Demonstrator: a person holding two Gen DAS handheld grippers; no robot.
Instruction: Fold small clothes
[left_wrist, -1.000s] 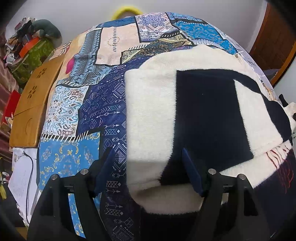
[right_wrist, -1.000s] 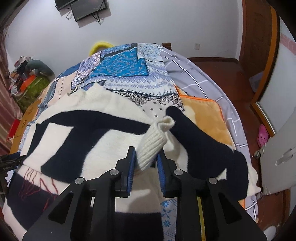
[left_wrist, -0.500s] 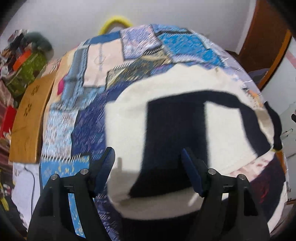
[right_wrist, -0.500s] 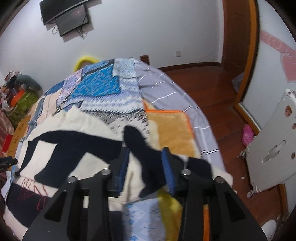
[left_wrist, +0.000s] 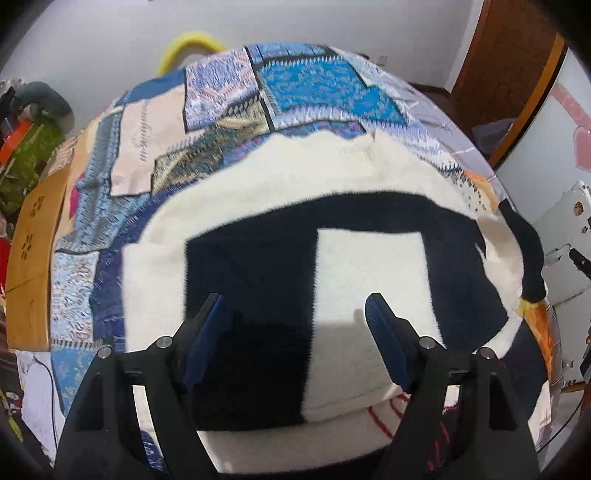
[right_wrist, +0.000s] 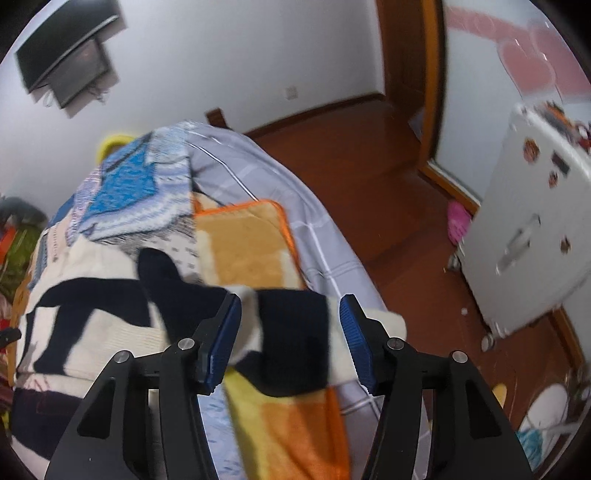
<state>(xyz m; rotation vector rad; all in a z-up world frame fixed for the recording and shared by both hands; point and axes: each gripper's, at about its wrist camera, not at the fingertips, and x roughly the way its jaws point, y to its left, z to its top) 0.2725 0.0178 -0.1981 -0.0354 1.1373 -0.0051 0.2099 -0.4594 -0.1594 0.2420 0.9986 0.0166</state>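
Observation:
A cream and navy block-patterned sweater (left_wrist: 369, 280) lies folded on the patchwork bed. My left gripper (left_wrist: 295, 332) is open and empty, hovering just above the sweater's near folded edge. In the right wrist view the sweater (right_wrist: 92, 332) lies at the left, with one sleeve (right_wrist: 295, 332) stretched to the right over the bed's edge. My right gripper (right_wrist: 290, 339) is open and empty, its fingers either side of that sleeve and above it.
A patchwork bedspread (left_wrist: 295, 85) covers the bed. An orange blanket (right_wrist: 251, 243) lies under the sleeve. A wooden board (left_wrist: 33, 258) stands at the bed's left. A white cabinet (right_wrist: 535, 240) and wooden floor (right_wrist: 369, 166) are at the right. A TV (right_wrist: 66, 66) hangs on the wall.
My right gripper has opened and let go of the cream sleeve cuff, then swung right and up. My left gripper stayed open and moved right over the sweater.

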